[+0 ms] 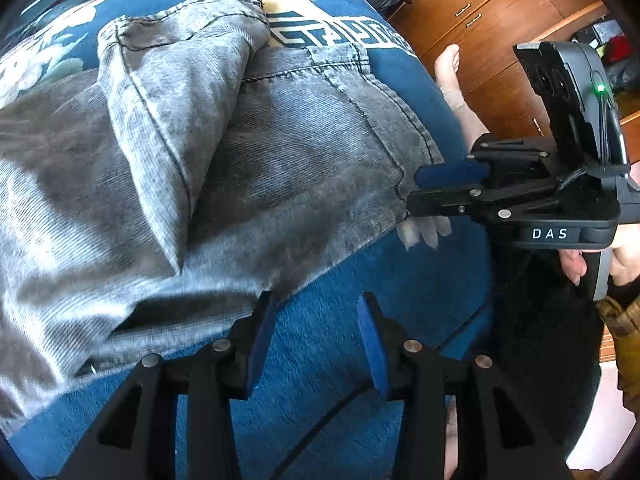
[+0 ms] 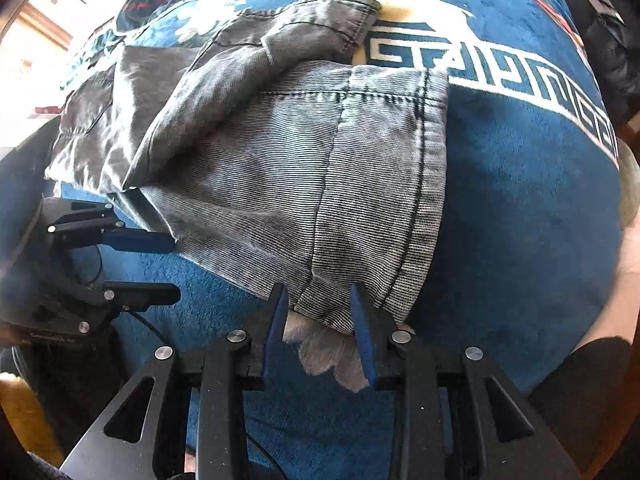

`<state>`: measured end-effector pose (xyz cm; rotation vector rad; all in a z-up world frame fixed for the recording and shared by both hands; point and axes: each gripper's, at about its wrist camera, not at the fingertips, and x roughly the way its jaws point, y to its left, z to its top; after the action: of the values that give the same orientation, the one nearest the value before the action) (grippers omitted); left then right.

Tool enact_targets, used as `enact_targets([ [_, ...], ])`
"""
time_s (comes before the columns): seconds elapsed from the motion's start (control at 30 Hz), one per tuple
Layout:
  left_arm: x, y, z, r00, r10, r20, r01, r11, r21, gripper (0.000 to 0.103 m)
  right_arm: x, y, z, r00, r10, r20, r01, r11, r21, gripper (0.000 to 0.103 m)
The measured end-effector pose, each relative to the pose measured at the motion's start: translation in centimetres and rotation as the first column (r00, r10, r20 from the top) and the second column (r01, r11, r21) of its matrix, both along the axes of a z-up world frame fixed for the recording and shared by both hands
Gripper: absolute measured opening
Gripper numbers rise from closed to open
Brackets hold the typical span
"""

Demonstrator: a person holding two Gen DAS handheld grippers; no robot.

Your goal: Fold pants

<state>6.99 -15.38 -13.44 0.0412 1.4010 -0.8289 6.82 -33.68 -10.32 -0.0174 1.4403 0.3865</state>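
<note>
Grey washed denim pants (image 1: pixel 248 152) lie folded over on a blue blanket, with one leg end lying across the other. In the right wrist view my right gripper (image 2: pixel 319 292) is open at the near corner of the pants (image 2: pixel 320 184). The hem's edge lies loose between its blue pads (image 2: pixel 366 332), and a white frayed scrap (image 2: pixel 332 354) sticks out under it. The left wrist view shows the right gripper (image 1: pixel 416 186) at that same corner. My left gripper (image 1: pixel 316 300) is open over bare blanket, just off the pants' near edge. It also shows in the right wrist view as the left gripper (image 2: pixel 174 266).
The blue blanket (image 1: pixel 360 380) has a white key pattern (image 2: pixel 520 88) and covers a rounded bed or cushion. A wooden cabinet (image 1: pixel 500 20) stands at the back right, with a bare foot (image 1: pixel 448 64) in front. A hand (image 1: pixel 624 256) holds the right gripper's handle.
</note>
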Motion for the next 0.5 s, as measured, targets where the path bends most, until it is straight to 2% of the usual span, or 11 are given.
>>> enact_targets([
  [0.07,0.3,0.8,1.0,1.0,0.02,-0.015,-0.021,0.999,-0.029,0.043,0.2,0.0,1.4,1.0,0.008,0.029,-0.008,1.0,0.008,0.032],
  [0.13,0.8,1.7,2.5,0.998,0.055,0.013,-0.054,0.997,-0.061,0.043,0.6,-0.2,3.1,0.998,0.002,0.064,-0.004,1.0,0.029,0.032],
  [0.2,2.2,2.9,4.2,0.993,0.116,0.037,-0.112,0.989,-0.101,0.045,1.6,-0.7,4.7,0.995,-0.014,0.1,0.009,0.999,0.054,0.033],
  [0.3,5.0,4.5,5.8,0.971,0.228,0.068,-0.217,0.967,-0.132,0.051,4.5,-1.2,6.1,0.988,-0.043,0.147,0.033,0.997,0.073,0.034],
  [0.37,6.9,5.1,5.9,0.954,0.291,0.079,-0.281,0.952,-0.119,0.062,6.6,-1.5,6.0,0.984,-0.055,0.167,0.044,0.996,0.072,0.038],
  [0.5,10.2,5.7,4.3,0.929,0.365,0.055,-0.36,0.929,-0.09,0.062,11.5,-1.8,4.3,0.981,-0.112,0.16,0.093,0.988,0.121,0.039],
])
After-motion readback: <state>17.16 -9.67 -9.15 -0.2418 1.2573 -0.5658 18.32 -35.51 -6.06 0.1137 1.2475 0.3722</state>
